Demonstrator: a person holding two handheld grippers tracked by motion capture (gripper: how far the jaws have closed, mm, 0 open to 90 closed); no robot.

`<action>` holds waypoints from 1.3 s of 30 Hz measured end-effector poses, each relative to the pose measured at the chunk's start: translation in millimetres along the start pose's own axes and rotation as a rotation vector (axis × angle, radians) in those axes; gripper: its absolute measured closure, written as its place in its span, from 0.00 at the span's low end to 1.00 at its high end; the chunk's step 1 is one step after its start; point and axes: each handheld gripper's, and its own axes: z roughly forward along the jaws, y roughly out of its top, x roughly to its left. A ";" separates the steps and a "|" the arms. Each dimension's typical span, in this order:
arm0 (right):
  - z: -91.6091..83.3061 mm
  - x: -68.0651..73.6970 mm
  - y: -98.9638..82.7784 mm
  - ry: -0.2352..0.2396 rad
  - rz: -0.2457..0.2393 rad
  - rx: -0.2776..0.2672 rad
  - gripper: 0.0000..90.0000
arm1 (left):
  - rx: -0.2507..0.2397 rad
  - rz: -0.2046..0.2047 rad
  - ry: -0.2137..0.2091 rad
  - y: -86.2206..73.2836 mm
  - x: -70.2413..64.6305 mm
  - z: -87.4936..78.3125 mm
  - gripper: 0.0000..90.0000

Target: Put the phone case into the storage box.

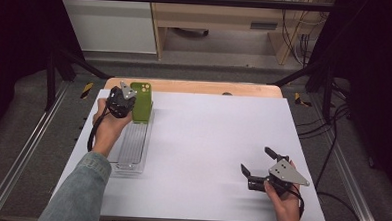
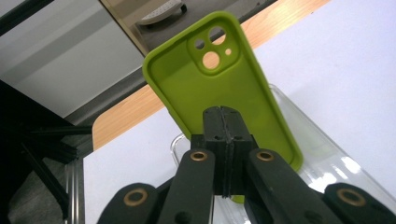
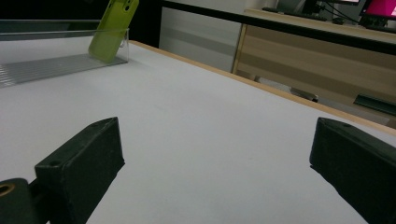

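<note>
A lime-green phone case (image 1: pixel 143 102) stands nearly upright at the far end of a clear plastic tray (image 1: pixel 132 153) on the table's left side. My left gripper (image 1: pixel 132 107) is shut on the case's side wall. In the left gripper view the two jaws (image 2: pixel 223 119) press together in front of the case (image 2: pixel 219 79), whose camera cutouts face me, and the tray (image 2: pixel 327 158) lies below. My right gripper (image 1: pixel 255 159) rests open near the front right of the table, nothing between its jaws (image 3: pixel 210 140). The right gripper view shows the case (image 3: pixel 112 30) and tray (image 3: pixel 46 65) far off.
The white table top (image 1: pixel 207 141) has a wooden strip (image 1: pixel 195 87) along its far edge. Black frame bars and cables stand around the table, and cabinets stand behind it. A cable trails from each gripper.
</note>
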 end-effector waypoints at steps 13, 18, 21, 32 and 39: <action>-1.5 -0.7 1.2 -0.001 0.005 -0.016 0.03 | -0.022 -0.011 -0.029 -2.9 -15.2 -17.8 1.00; -1.6 -1.1 1.4 -0.002 0.008 -0.018 0.03 | -0.038 -0.020 -0.049 -5.4 -21.9 -25.0 1.00; -1.6 -0.7 1.4 -0.001 0.006 -0.018 0.03 | -0.051 -0.032 -0.063 -6.0 -24.8 -29.9 1.00; -2.0 -1.1 1.6 -0.004 0.010 -0.021 0.03 | -0.128 -0.079 -0.092 -2.4 -30.6 -47.1 1.00; -2.0 -1.0 1.4 -0.004 0.009 -0.018 0.03 | -0.195 -0.095 -0.111 -1.3 -39.6 -56.9 0.87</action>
